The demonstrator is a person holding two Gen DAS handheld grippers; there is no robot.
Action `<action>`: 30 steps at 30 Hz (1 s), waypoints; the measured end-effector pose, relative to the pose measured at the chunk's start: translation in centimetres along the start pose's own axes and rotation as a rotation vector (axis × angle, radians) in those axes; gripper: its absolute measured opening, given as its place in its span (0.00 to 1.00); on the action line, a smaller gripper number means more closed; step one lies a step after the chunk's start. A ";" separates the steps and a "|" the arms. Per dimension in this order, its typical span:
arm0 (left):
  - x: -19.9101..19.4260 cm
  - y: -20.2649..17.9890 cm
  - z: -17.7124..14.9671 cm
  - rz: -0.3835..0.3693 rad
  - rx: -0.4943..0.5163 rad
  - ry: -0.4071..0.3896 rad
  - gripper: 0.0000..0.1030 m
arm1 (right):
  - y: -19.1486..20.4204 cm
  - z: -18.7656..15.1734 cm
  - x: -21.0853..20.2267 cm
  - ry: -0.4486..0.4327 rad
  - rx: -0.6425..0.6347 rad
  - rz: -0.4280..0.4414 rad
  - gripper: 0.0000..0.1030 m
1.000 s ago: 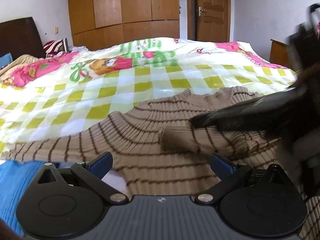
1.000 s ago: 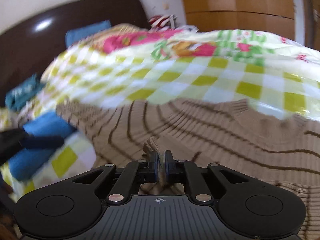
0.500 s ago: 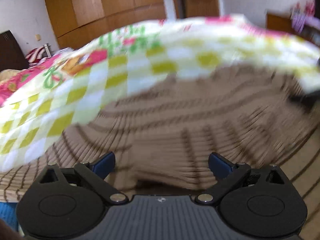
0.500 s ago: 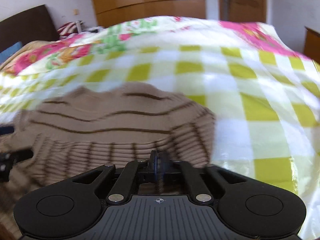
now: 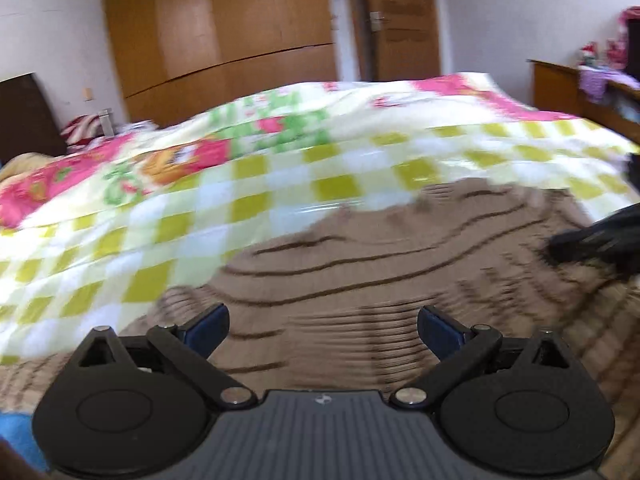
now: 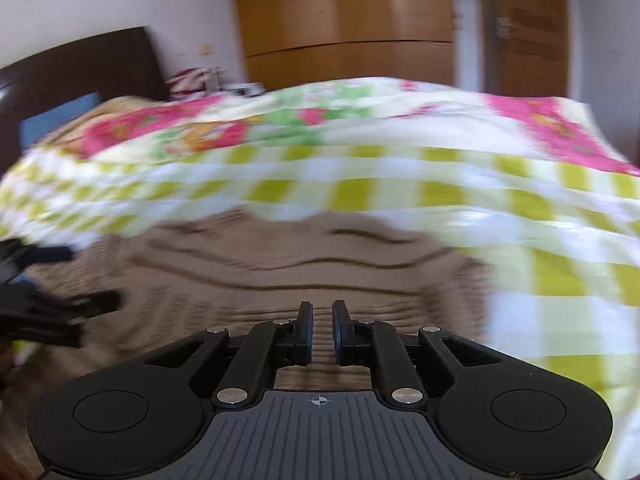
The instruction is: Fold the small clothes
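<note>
A tan sweater with thin dark brown stripes (image 5: 400, 264) lies on the bed, also in the right wrist view (image 6: 300, 264). My left gripper (image 5: 322, 324) is open wide and empty, just above the sweater's near part. My right gripper (image 6: 319, 330) hangs over the sweater's near edge with its jaws a small gap apart and nothing between them. The right gripper shows as a dark shape at the right of the left wrist view (image 5: 592, 240). The left gripper shows at the left of the right wrist view (image 6: 44, 304). Both views are motion-blurred.
The bed has a yellow-green checked quilt (image 5: 260, 208) with pink and green print further back. A wooden wardrobe (image 5: 224, 32) and door (image 5: 400, 20) stand behind. A dark headboard (image 6: 80, 72) is at left, a wooden side cabinet (image 5: 568, 84) at right. Something blue (image 5: 16, 428) lies at the near left.
My right gripper let go of the sweater fold it was shut on and opened slightly. Both grippers swung to the right across the sweater. The left gripper stayed open.
</note>
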State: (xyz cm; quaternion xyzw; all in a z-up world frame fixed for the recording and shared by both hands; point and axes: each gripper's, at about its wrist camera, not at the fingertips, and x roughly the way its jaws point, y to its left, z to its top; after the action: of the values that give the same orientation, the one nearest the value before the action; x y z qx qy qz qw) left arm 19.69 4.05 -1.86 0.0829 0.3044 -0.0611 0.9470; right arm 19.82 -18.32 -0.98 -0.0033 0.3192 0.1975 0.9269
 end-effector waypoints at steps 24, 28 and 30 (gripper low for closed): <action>7.4 -1.4 0.6 -0.059 0.070 0.152 1.00 | 4.7 -1.4 4.6 0.190 -0.081 0.208 0.12; 8.5 -0.8 0.8 -0.042 0.029 0.146 1.00 | 4.6 -2.5 5.4 0.249 -0.050 0.230 0.12; 8.6 -0.6 0.8 -0.040 0.010 0.140 1.00 | 5.2 -3.1 4.7 0.265 -0.086 0.232 0.12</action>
State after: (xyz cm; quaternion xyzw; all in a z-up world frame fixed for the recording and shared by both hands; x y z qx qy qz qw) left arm 27.01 2.73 -6.34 0.0854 0.3710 -0.0758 0.9216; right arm 19.46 -12.26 -5.60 -0.0321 0.4283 0.3142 0.8467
